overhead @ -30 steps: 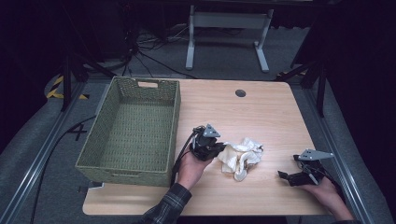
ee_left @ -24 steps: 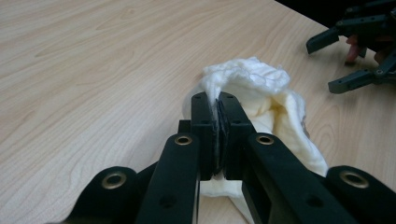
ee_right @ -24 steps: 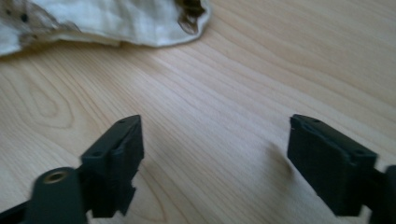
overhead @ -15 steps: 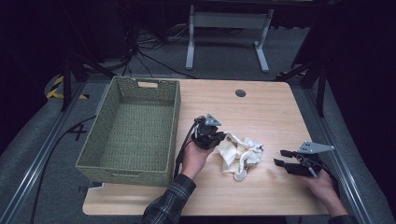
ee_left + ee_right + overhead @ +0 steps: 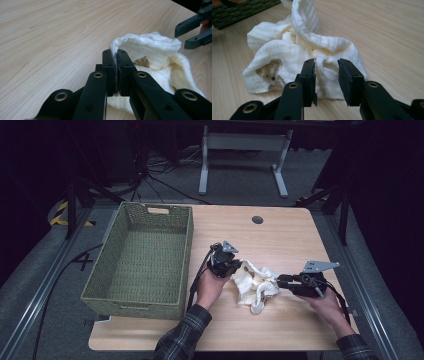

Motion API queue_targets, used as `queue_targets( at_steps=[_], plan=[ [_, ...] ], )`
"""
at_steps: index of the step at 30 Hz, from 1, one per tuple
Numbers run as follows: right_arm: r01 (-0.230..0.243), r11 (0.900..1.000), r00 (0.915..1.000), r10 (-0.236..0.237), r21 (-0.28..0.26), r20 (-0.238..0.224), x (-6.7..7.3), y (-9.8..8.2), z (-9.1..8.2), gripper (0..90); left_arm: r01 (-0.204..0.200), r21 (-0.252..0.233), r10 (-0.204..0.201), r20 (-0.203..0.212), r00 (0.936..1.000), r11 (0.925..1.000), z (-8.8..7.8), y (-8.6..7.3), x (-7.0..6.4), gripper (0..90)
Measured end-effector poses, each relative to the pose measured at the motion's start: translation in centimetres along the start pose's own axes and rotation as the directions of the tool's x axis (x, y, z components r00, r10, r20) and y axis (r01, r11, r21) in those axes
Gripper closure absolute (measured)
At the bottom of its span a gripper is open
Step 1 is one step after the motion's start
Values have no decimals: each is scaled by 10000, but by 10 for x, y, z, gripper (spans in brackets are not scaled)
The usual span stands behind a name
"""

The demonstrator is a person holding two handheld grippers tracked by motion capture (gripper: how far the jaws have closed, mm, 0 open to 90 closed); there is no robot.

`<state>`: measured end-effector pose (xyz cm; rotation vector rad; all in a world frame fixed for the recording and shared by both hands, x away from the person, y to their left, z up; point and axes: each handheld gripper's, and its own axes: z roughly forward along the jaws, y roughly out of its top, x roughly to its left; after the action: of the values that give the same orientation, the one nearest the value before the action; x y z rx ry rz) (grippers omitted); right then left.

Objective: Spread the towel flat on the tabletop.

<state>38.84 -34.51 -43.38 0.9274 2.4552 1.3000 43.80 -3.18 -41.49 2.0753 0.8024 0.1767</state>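
A crumpled cream cloth (image 5: 255, 282) with a small brown animal print lies on the wooden table (image 5: 280, 235), right of the basket. My left gripper (image 5: 235, 266) sits at its left edge. In the left gripper view, my left gripper (image 5: 116, 53) is shut on a raised fold of the cloth (image 5: 155, 50). My right gripper (image 5: 280, 281) points at the cloth's right side. Its jaws have just been closing. In the right gripper view, my right gripper (image 5: 325, 67) still has a gap, with a small loop of the cloth (image 5: 287, 50) showing in it, and the pads do not press on it.
A green woven basket (image 5: 135, 300) stands on the left part of the table, close to my left hand. A round cable hole (image 5: 257, 219) sits near the far edge. A metal stand (image 5: 240, 140) is on the floor beyond the table.
My right gripper has travelled left up to the cloth and its jaws have narrowed. My left gripper, still shut on the cloth, has edged slightly farther up the table.
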Motion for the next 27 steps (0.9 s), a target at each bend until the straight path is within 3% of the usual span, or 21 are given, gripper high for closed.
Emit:
queue_targets(
  at_steps=[2, 5, 8, 16, 23, 27],
  plan=[
    [7, 9998, 9999, -4, 215, -158, 2, 2, 7, 709, -11, -5, 11, -36, 10000, 10000, 0, 0, 0, 866],
    [82, 9989, 9998, -74, 471, -165, 2, 3, 15, 842, -37, 16, 37, -143, 9999, 10000, 0, 0, 1, 866],
    [35, 9987, 9999, -30, 500, -113, 1, 3, 14, 882, 18, 26, -17, -221, 9998, 10000, -1, 0, 2, 866],
    [-426, 9990, 9969, 433, -110, 665, -15, 5, -11, 890, 178, 191, -166, -615, 9980, 9997, -4, 1, 7, 867],
    [-1041, 9935, 9828, 1099, -464, 1481, -42, -4, -37, 890, 306, 513, -249, -1069, 9940, 9982, 1, -1, 13, 867],
    [-1394, 9892, 9742, 1450, -444, 1731, -52, -9, -43, 890, 468, 690, -369, -1374, 9898, 9965, 4, -1, 18, 867]
  ],
)
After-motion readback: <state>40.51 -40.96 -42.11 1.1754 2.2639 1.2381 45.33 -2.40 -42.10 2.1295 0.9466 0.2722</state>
